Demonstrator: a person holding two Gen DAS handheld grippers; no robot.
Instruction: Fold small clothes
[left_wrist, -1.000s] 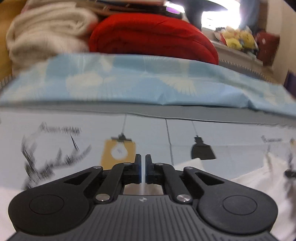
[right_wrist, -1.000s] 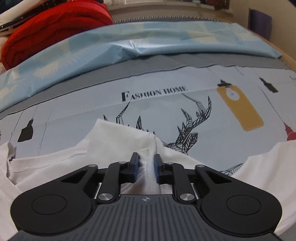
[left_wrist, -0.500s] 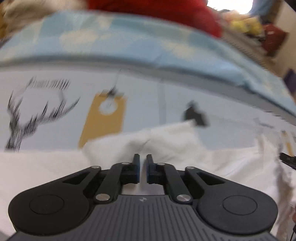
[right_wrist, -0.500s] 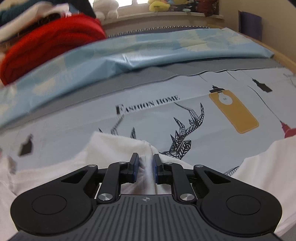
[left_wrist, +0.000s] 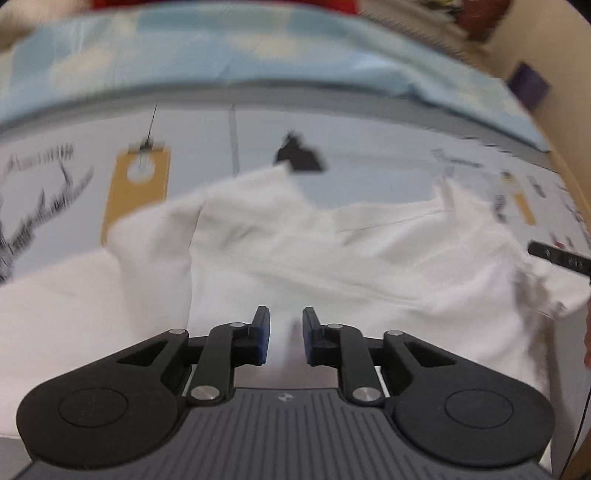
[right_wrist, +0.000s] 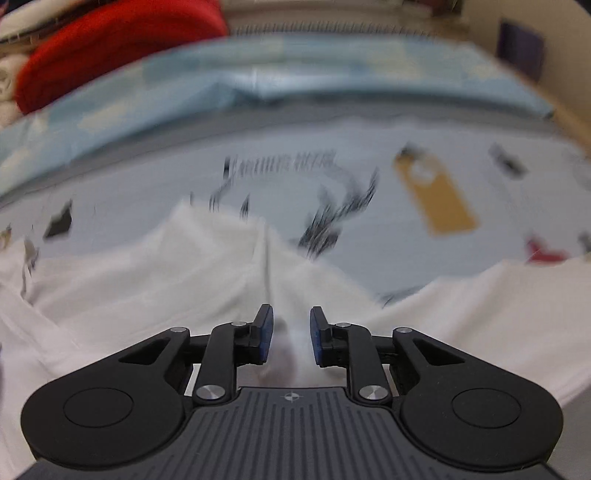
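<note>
Both views are blurred. Each hand-held gripper, left (left_wrist: 284, 334) and right (right_wrist: 291, 334), now stands wider, its jaws loosely straddling the shirt (left_wrist: 332, 258) on the bed (left_wrist: 369, 162).

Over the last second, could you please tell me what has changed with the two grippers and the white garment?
The left gripper swung down over the white garment, and its jaws, nearly shut before, have parted. The right gripper has widened its jaws too, loosening its pinch on the fabric ridge. The garment is still spread on the printed bedsheet, red blanket behind.
</note>
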